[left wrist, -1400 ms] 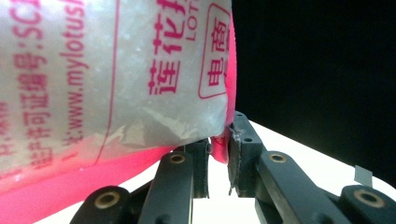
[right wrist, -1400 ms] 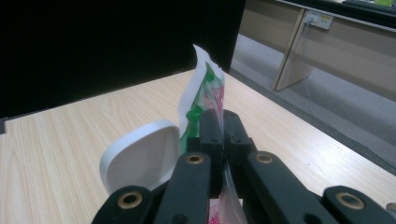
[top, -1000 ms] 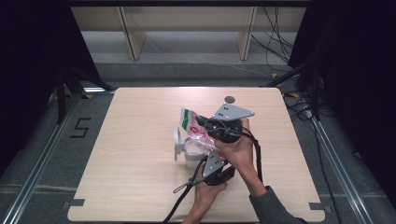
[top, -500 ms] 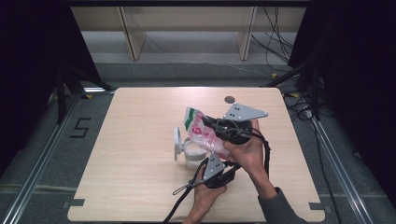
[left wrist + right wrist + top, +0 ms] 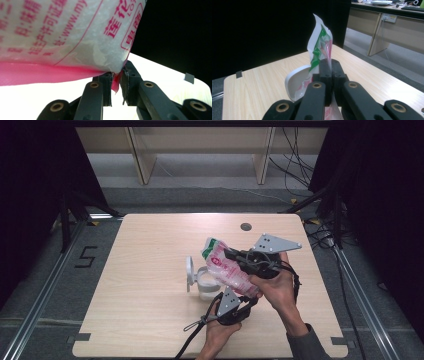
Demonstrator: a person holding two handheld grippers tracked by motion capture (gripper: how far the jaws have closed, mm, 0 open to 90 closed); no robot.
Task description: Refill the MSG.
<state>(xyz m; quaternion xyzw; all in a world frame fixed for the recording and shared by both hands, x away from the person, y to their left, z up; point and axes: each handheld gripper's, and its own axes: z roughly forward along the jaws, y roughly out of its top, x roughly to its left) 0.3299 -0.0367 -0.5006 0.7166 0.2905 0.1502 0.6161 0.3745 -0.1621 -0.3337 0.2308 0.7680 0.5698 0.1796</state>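
Note:
A pink and white plastic bag (image 5: 226,268) with a green top is held aslant above the wooden table (image 5: 145,255). My right gripper (image 5: 239,261) is shut on the bag's upper part, and the green top edge (image 5: 321,41) sticks up past its jaws. From below, my left gripper (image 5: 243,301) is shut on the bag's pink bottom seam (image 5: 115,83); the printed bag (image 5: 70,35) looms above its jaws. A white container (image 5: 202,285) with its lid (image 5: 189,272) hinged open stands on the table just under the bag's lower left. The lid (image 5: 294,85) also appears behind the right jaws.
A small dark round grommet (image 5: 245,226) sits near the table's far edge. The left gripper's cable (image 5: 192,327) trails off the near edge. A person's hands and a sleeve (image 5: 305,342) come in at the bottom right. Wooden shelving (image 5: 200,150) stands beyond the table.
The right gripper has shifted to the right with the bag, drawing the bag's upper end that way. The left gripper has stayed about where it was, still gripping the bottom seam.

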